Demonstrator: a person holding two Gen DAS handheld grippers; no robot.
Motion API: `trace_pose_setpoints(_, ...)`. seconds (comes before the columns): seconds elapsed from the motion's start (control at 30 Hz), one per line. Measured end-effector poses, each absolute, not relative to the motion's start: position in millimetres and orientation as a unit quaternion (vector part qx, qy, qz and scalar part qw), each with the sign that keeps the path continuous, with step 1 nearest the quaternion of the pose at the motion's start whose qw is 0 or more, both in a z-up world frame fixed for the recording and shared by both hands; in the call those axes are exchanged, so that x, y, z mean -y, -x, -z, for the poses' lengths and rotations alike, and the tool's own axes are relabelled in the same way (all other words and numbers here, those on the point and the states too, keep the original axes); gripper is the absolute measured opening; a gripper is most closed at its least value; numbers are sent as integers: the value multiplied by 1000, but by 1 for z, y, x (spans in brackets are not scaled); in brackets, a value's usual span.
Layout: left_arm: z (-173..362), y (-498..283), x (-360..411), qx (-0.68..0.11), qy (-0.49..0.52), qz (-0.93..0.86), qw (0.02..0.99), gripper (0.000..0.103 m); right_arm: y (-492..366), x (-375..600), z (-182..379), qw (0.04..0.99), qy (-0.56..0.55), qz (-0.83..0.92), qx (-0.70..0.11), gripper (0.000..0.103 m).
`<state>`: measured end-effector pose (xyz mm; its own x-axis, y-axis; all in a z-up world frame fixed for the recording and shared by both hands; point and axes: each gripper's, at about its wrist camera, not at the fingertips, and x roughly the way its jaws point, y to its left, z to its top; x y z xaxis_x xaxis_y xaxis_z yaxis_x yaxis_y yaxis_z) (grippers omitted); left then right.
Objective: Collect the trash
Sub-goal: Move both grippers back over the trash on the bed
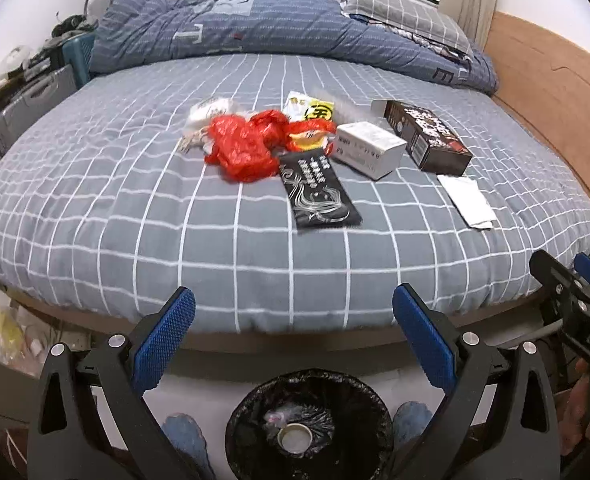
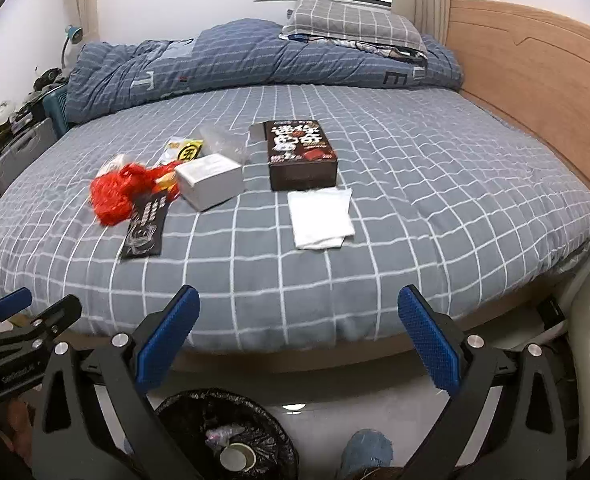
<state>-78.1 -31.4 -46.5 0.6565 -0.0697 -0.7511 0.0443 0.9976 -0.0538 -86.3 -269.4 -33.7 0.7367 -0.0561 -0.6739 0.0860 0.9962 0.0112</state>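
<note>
Trash lies on the grey checked bed (image 1: 255, 248) (image 2: 415, 184): a crumpled red plastic bag (image 1: 247, 144) (image 2: 115, 194), a black wrapper (image 1: 319, 188) (image 2: 145, 228), a white box (image 1: 369, 148) (image 2: 211, 180), a dark printed box (image 1: 429, 136) (image 2: 301, 154), a white tissue (image 1: 469, 200) (image 2: 321, 218), a yellow packet (image 1: 315, 114) (image 2: 183, 150). A bin with a black liner (image 1: 309, 424) (image 2: 223, 436) stands on the floor below, a paper cup inside. My left gripper (image 1: 293, 336) and right gripper (image 2: 299, 336) hover open over the bed's near edge, both empty.
A rolled blue quilt (image 1: 255, 28) and a grey pillow (image 2: 351, 22) lie at the far side. A wooden headboard (image 2: 535, 80) runs along the right. A cluttered suitcase (image 1: 23, 104) stands at the left. The person's slippered feet (image 1: 187, 436) are beside the bin.
</note>
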Motion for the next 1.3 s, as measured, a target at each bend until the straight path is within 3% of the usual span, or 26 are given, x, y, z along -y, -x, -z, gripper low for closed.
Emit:
trace_pose_setpoints(0.83, 37, -16, 35, -417, 6, 23, 909, 97, -15, 283, 32, 932, -1, 36, -361, 95)
trace_pose_setpoints(1.3, 76, -75, 52, -463, -3, 9, 886, 97, -79, 301, 71, 911, -4, 46, -411, 95)
